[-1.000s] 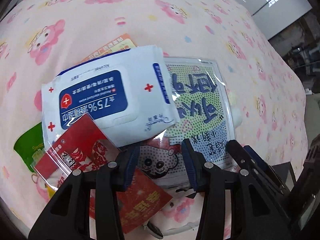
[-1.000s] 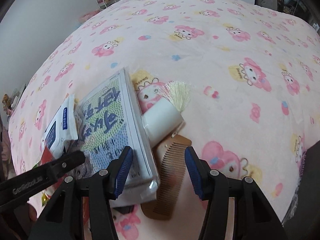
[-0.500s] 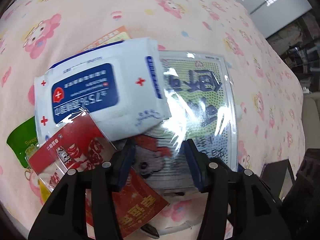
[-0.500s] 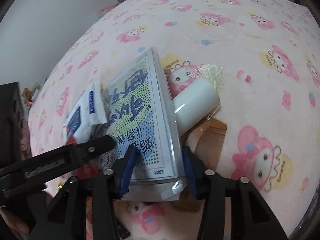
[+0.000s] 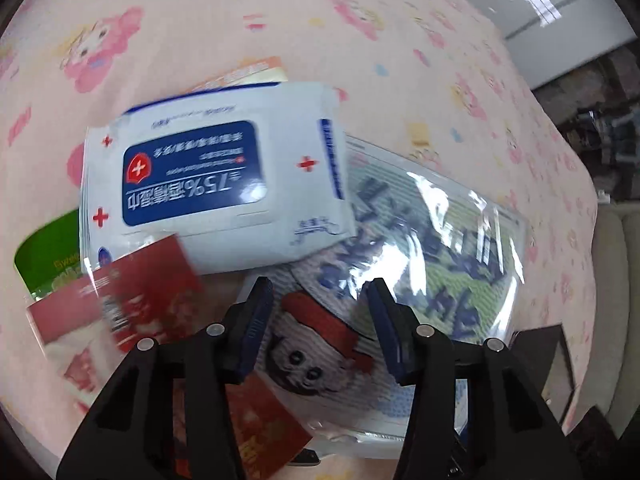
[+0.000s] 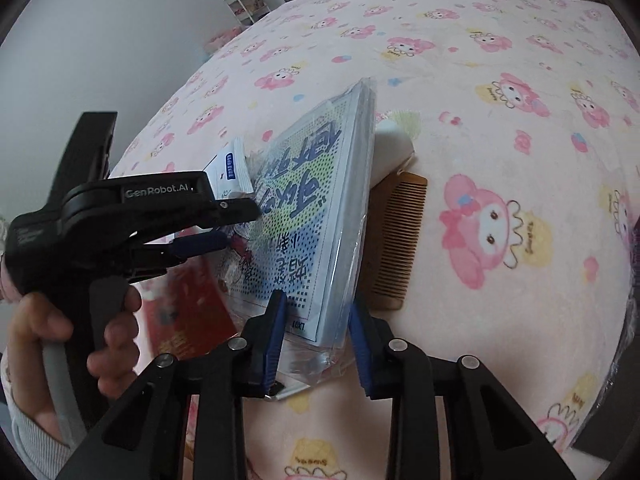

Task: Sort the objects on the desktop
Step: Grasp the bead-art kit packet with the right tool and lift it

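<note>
A plastic-wrapped dot-pattern picture kit (image 6: 316, 216) is tilted up on its right edge; it also shows in the left wrist view (image 5: 420, 248). My right gripper (image 6: 316, 316) has its jaws around the kit's near edge, apparently closed on it. My left gripper (image 5: 320, 304) is open, its fingers above the kit's near corner; it shows in the right wrist view (image 6: 236, 224) too. A white and blue wipes pack (image 5: 216, 184) lies on the kit's far-left part. Red packets (image 5: 120, 300) lie at the left.
A wooden comb (image 6: 396, 236) and a white cylinder (image 6: 390, 152) lie on the pink cartoon blanket (image 6: 500, 128) just right of the kit. A green packet (image 5: 44, 248) and an orange card (image 5: 248, 74) peek out by the wipes.
The right gripper has closed in on the kit's near edge and tipped the kit up on its side. The left gripper has moved forward over the kit's corner.
</note>
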`<state>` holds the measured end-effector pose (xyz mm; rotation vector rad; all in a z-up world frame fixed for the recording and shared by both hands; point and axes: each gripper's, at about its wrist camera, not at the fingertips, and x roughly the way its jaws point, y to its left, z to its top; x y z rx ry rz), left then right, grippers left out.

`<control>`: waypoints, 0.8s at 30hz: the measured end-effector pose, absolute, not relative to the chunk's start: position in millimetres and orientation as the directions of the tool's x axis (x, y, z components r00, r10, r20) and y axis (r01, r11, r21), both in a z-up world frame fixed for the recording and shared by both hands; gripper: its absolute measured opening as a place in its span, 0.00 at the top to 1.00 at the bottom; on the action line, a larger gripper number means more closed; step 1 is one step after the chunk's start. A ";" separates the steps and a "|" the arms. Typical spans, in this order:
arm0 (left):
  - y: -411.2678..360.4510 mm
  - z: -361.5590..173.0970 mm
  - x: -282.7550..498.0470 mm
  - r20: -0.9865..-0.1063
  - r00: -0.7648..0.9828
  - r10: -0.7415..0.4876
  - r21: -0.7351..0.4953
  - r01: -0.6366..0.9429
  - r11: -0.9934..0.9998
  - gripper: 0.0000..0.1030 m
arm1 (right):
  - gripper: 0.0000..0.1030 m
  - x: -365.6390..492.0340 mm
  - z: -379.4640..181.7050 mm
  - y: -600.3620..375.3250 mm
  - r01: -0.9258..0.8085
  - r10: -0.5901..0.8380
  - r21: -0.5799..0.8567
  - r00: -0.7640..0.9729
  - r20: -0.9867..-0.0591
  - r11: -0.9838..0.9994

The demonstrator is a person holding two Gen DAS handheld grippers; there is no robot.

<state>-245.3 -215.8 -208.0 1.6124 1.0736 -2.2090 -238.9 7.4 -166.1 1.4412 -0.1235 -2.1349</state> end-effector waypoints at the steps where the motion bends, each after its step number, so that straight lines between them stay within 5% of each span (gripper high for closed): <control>1: -218.1 -210.9 -244.6 -0.886 -0.383 0.262 -0.447 0.553 -0.703 0.51 | 0.74 -237.5 -165.1 10.5 0.389 -0.488 0.370 -0.271 -0.829 -0.844; 24: -192.1 -215.2 -248.5 -0.922 -0.323 0.212 -0.347 0.450 -0.823 0.42 | 0.68 -257.8 -199.1 43.0 0.285 -0.430 0.358 -0.251 -0.867 -0.889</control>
